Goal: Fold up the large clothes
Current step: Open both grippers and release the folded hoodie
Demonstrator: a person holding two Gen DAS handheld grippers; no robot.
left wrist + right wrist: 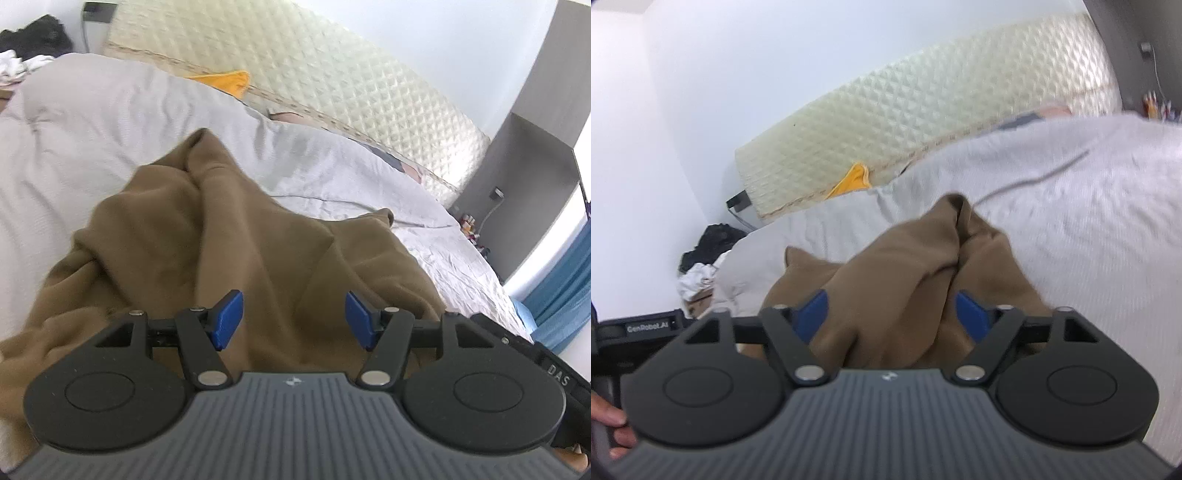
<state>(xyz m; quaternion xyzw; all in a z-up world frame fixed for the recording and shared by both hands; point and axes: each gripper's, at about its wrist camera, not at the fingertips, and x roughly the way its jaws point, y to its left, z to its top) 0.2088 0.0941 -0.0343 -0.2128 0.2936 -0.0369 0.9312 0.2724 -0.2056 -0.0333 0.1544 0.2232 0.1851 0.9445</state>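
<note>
A large brown garment [221, 229] lies crumpled in loose folds on the pale grey bed cover [92, 122]. My left gripper [293, 306] hovers just above its near part, blue pads [229, 317] spread apart, nothing between them. In the right wrist view the same brown garment [905, 251] bunches up under my right gripper [891, 302]. Its blue pads [812, 314] stand wide, with a fold of cloth seen in the gap but not pinched. The garment's near edge is hidden under both gripper bodies.
A cream quilted headboard [332, 74] runs along the far side of the bed, with a yellow cloth [229, 79] at its foot. Black and white clothes [705, 254] are piled beside the bed. A grey cabinet [535, 166] and blue curtain [569, 288] stand at the right.
</note>
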